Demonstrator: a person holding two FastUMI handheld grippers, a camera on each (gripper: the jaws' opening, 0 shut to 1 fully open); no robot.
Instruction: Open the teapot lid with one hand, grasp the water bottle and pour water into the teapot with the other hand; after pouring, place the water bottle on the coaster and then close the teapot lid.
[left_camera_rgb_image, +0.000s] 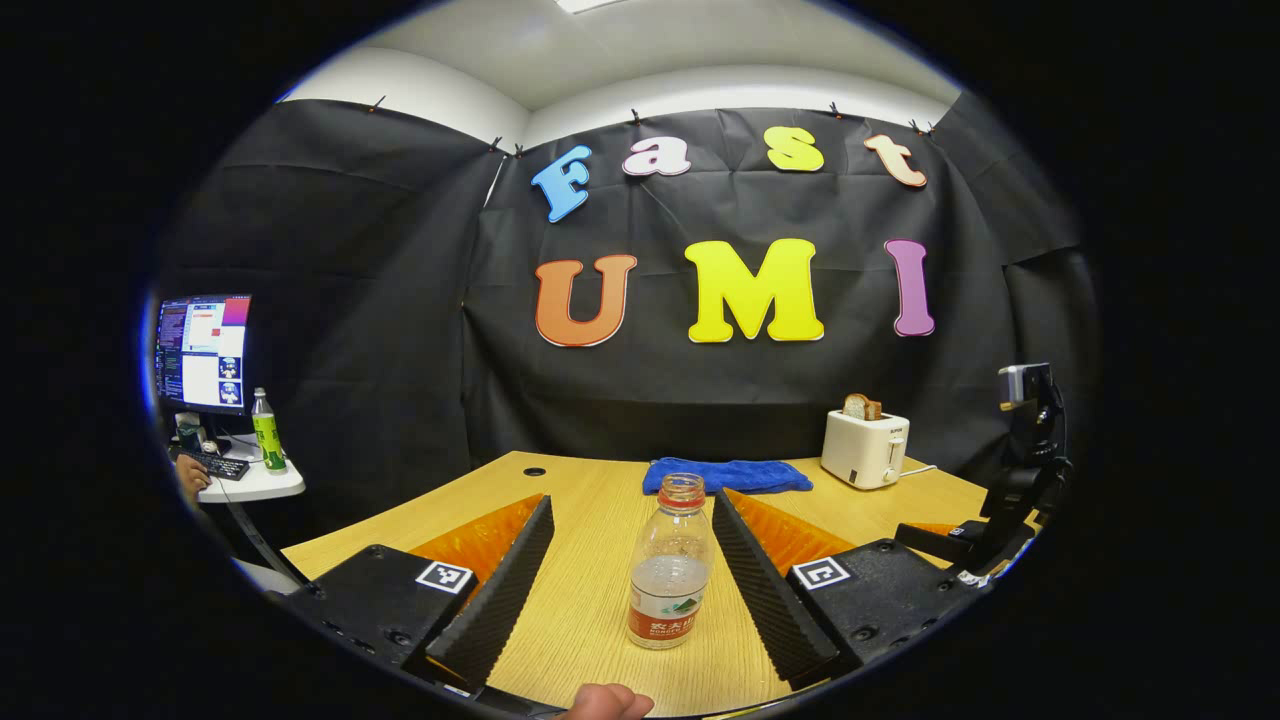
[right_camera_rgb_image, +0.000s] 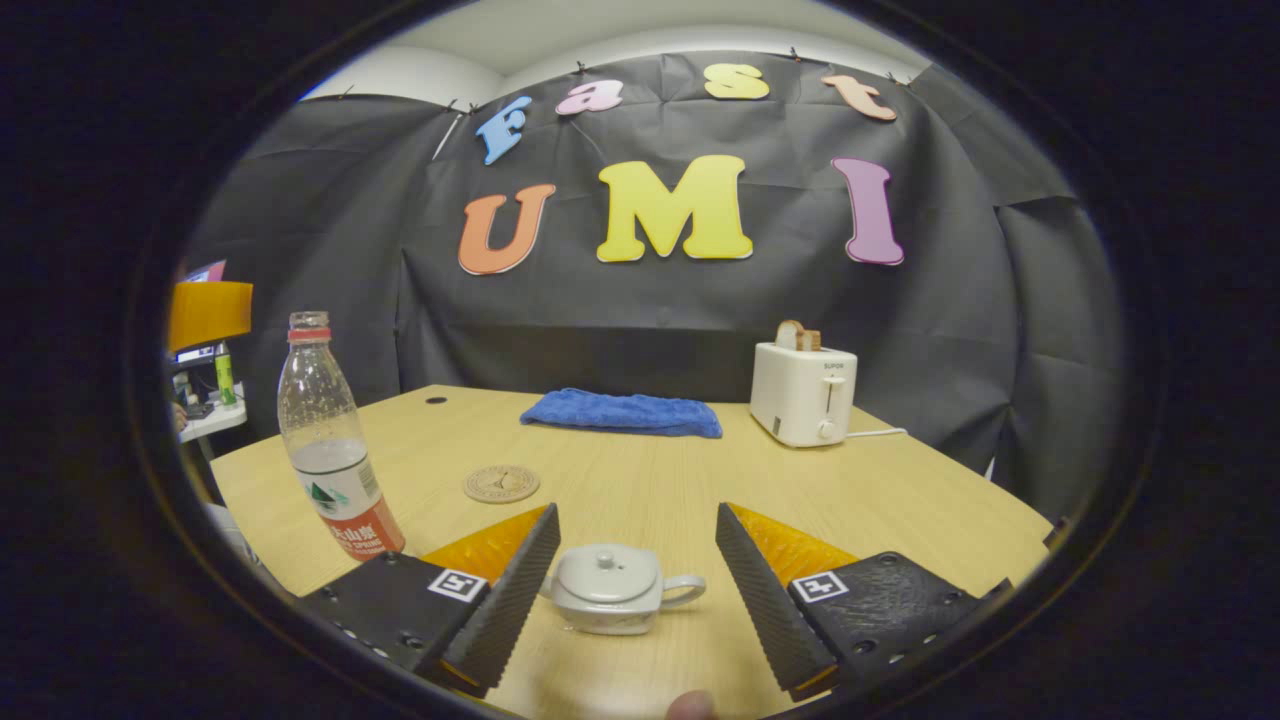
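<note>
An uncapped clear water bottle (left_camera_rgb_image: 669, 570) with a red neck ring stands upright on the table, between the spread fingers of my open left gripper (left_camera_rgb_image: 632, 585), touching neither. In the right gripper view the same bottle (right_camera_rgb_image: 330, 440) stands at the left. A small grey teapot (right_camera_rgb_image: 610, 588) with its lid on sits between the fingers of my open right gripper (right_camera_rgb_image: 635, 585), handle pointing right. A round wooden coaster (right_camera_rgb_image: 501, 483) lies on the table beyond the teapot, to the left. The right gripper's body (left_camera_rgb_image: 1010, 490) shows at the right edge of the left gripper view.
A folded blue cloth (right_camera_rgb_image: 622, 412) lies at the back of the wooden table (right_camera_rgb_image: 900, 500). A white toaster (right_camera_rgb_image: 802, 393) holding a bread slice stands at the back right. To the far left, a side desk holds a monitor (left_camera_rgb_image: 203, 352) and a green bottle (left_camera_rgb_image: 267, 432).
</note>
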